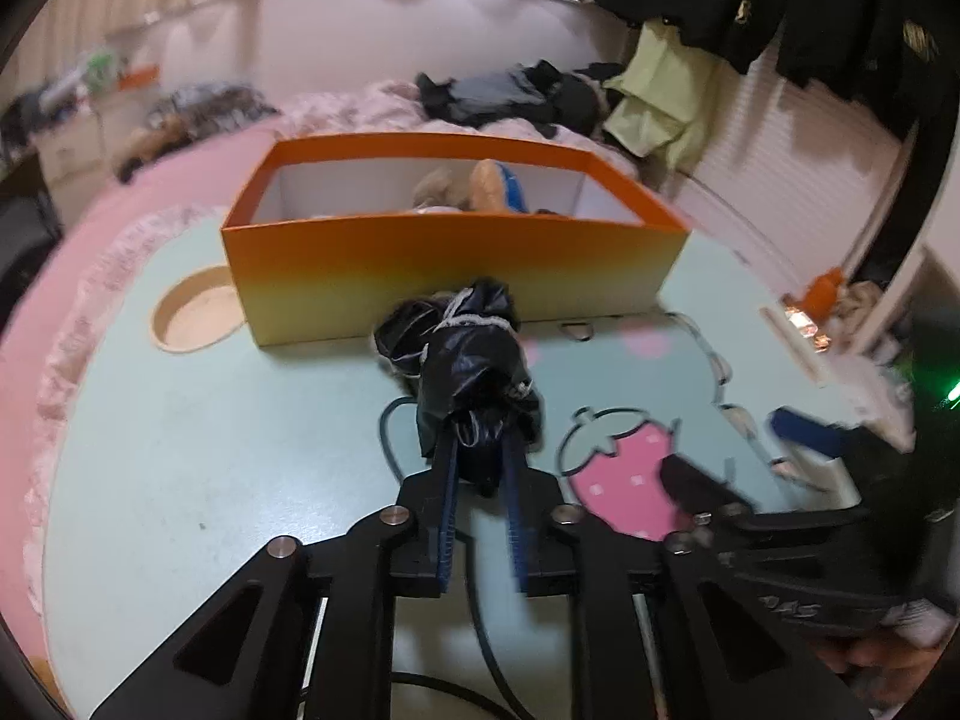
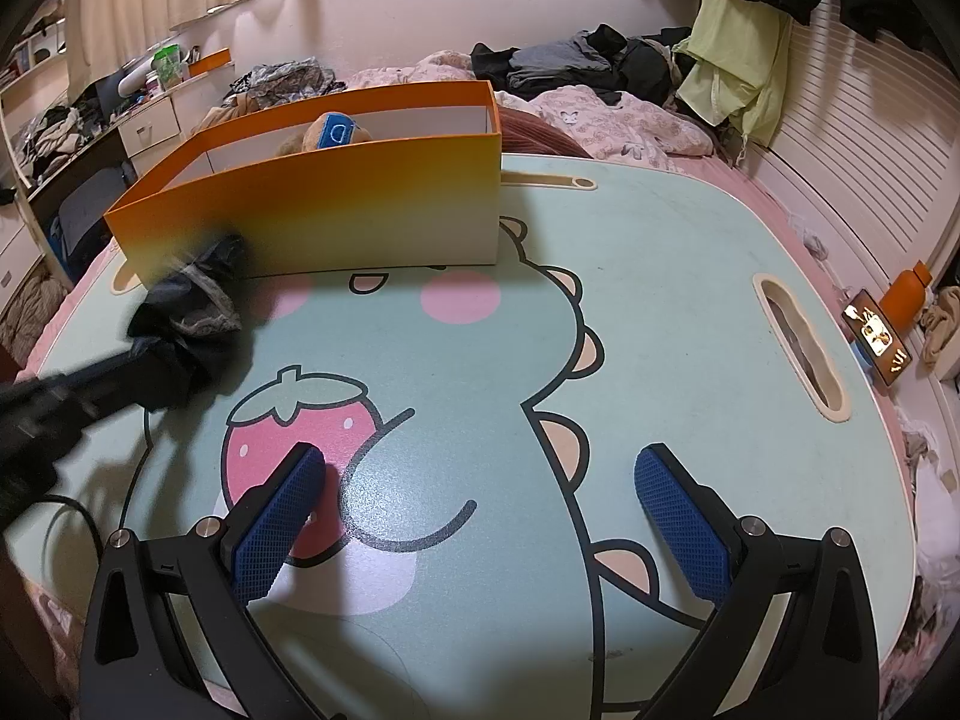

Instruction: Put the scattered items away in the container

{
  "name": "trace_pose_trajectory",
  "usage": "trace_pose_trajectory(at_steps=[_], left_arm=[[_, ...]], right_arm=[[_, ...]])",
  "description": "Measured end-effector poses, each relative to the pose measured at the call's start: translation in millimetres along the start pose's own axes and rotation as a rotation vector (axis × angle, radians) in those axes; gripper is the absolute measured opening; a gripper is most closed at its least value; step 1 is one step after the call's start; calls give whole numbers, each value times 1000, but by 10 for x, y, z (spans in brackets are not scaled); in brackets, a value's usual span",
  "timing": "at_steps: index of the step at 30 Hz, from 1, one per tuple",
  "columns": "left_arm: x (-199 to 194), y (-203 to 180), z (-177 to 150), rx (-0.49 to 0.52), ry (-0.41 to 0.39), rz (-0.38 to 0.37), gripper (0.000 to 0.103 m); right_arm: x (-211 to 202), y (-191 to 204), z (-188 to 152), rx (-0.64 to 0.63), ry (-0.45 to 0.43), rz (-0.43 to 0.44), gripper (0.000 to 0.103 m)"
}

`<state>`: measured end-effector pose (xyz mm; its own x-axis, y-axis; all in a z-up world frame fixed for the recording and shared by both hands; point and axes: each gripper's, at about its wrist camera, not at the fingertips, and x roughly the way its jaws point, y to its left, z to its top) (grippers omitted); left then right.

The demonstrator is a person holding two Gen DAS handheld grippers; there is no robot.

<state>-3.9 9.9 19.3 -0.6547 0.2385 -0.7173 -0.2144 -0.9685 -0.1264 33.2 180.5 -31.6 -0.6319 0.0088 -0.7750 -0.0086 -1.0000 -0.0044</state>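
My left gripper (image 1: 480, 438) is shut on a crumpled black cloth with pale lace trim (image 1: 462, 354), held just above the table in front of the orange box (image 1: 456, 276). The same cloth (image 2: 186, 312) and the blurred left gripper show at the left of the right wrist view. The orange box (image 2: 312, 210) stands at the back of the table, with a plush toy (image 2: 327, 132) inside. My right gripper (image 2: 480, 492) is open and empty over the dinosaur print, low above the table.
The pale green lap table (image 2: 690, 240) has a round cup recess (image 1: 192, 315) at the left and a slot handle (image 2: 798, 342) at the right. It sits on a pink bed with clothes piled behind. A phone (image 2: 876, 336) and orange bottle (image 2: 906, 294) lie to the right.
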Motion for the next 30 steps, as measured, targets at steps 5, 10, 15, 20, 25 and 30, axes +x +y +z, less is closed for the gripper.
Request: trace_pose_trajectory(at_steps=[5, 10, 15, 20, 25, 30], left_arm=[[-74, 42, -97, -43, -52, -39, 64], [-192, 140, -167, -98, -117, -64, 66], [-184, 103, -168, -96, -123, -55, 67], [-173, 41, -182, -60, -121, -43, 68], [-169, 73, -203, -58, -121, -60, 69], [-165, 94, -215, -59, -120, -68, 69]], right_arm=[[-7, 33, -17, 3, -1, -1, 103], [20, 71, 36, 35, -20, 36, 103], [-255, 89, 307, 27, -160, 59, 94], [-256, 286, 1125, -33, -162, 166, 85], [416, 580, 1606, -86, 42, 234, 66], [970, 677, 1657, -94, 142, 164, 57]])
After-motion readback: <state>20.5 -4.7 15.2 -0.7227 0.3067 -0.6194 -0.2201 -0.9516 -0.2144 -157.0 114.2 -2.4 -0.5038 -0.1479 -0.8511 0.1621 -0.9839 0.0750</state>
